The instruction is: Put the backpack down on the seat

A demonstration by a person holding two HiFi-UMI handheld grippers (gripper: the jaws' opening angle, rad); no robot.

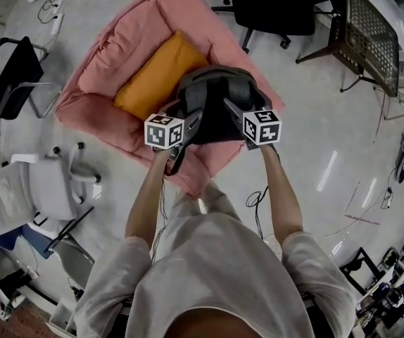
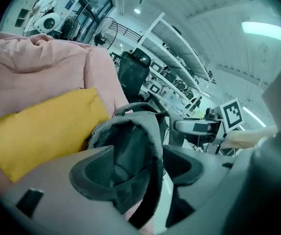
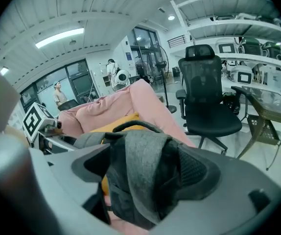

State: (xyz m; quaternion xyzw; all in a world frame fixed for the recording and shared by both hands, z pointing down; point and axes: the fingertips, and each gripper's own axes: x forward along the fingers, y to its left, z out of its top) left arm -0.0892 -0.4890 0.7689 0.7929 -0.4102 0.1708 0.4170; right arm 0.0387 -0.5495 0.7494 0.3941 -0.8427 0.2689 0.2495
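Observation:
A grey backpack (image 1: 212,101) rests on the pink floor seat (image 1: 110,62), leaning against a yellow cushion (image 1: 156,76). Both grippers reach into its near side from the person's hands. The left gripper (image 1: 190,118) stands open with a grey shoulder strap (image 2: 140,146) hanging between its jaws, and a gap shows beside the strap. The right gripper (image 1: 234,110) is open too, its wide jaws either side of the other grey strap (image 3: 140,170). In the left gripper view the cushion (image 2: 42,131) lies left of the bag.
A black office chair (image 1: 272,5) stands behind the seat and a mesh-backed chair (image 1: 367,27) at the far right. A white office chair (image 1: 33,189) and a black chair (image 1: 12,65) stand on the left. Cables trail on the floor near the person's feet (image 1: 255,203).

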